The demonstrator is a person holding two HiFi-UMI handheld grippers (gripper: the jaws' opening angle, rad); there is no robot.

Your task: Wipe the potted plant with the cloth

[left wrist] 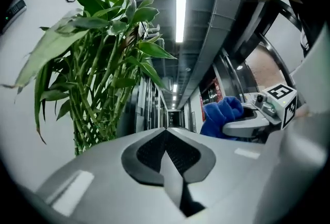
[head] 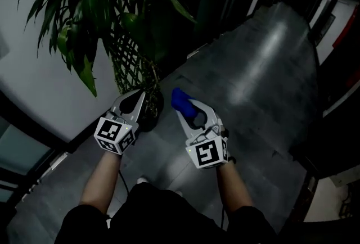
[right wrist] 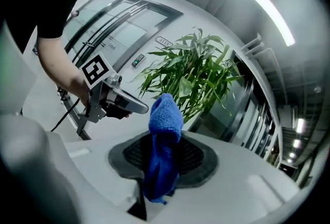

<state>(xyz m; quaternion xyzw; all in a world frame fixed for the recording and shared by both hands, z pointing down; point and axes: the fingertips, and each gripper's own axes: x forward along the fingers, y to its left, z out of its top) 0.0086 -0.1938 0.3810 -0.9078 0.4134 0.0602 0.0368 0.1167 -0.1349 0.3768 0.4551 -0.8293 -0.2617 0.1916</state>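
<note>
Your forearms (head: 100,178) reach out over the grey floor (head: 253,80), a marker cube riding on each tool. Your right gripper (head: 185,108) has its fingers pinching the blue cloth (head: 180,98); in the right gripper view a wad of it stands up past the tips and a tail hangs below them. Your left gripper (head: 140,96) has its fingers pressed together with nothing between them, and it sits just beside the dark pot (head: 152,111) at the foot of the potted lucky bamboo (head: 95,7). That plant stands against the white wall (head: 45,91), ahead and to the left of the cloth. Its woven lattice of stalks (head: 132,63) runs upright, and the long leaves fan out high above both tools. The cloth is apart from every leaf, so wiping does not look begun. Your left arm is the nearer one to the stalks, yet the cloth is in your right. The move ahead calls for carrying the cloth up and leftward to a leaf, then stroking along the blade from stalk to tip. The empty left fingers could likely steady the leaf. The blades look thin and may bend or tear under a hard press.
</note>
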